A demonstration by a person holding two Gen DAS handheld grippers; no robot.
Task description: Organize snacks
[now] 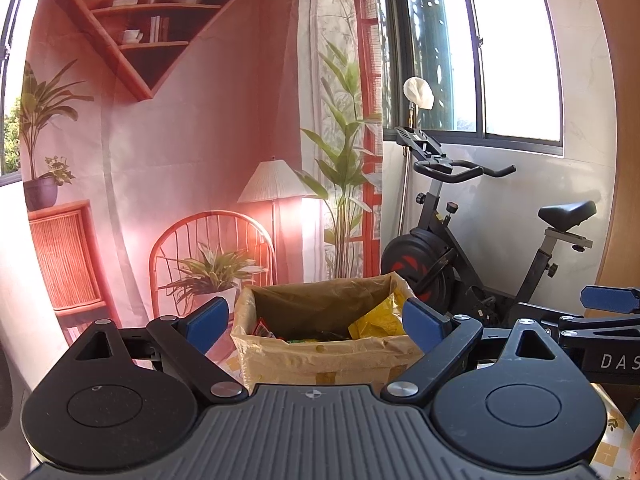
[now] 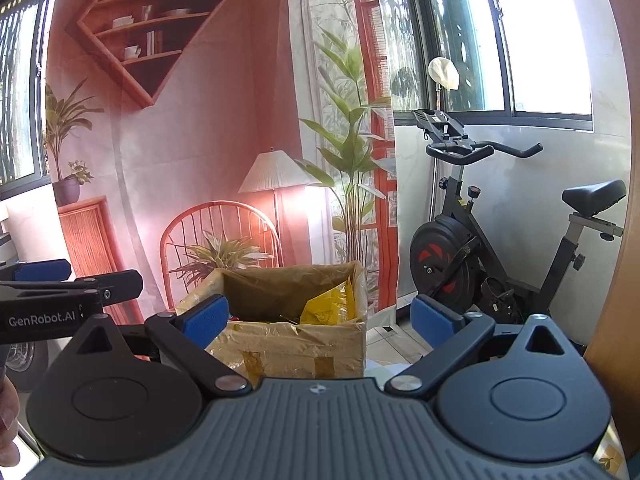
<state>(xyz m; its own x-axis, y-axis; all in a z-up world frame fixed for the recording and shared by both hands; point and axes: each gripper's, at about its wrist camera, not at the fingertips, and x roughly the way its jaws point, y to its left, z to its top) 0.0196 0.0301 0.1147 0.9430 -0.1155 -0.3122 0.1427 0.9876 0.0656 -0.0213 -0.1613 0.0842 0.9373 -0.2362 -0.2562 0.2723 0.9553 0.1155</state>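
I'm seeing blue pads on my black left hand-held gripper (image 1: 316, 322), a tan cardboard box (image 1: 320, 356) patched with yellowish tape, a bright yellow packet (image 1: 378, 320) inside, a pink-red backdrop (image 1: 192, 128) printed with green plants, and a black exercise bike (image 1: 472, 248) with a red-marked flywheel.

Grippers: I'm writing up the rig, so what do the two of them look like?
Both match. The left gripper and right gripper have black linkage arms with silver pivot pins, blue pads on the fingers, round black discs and a ribbed grey body. White lettering on the side reads "GenRobot.AI" on the left, "DAS" on the right.
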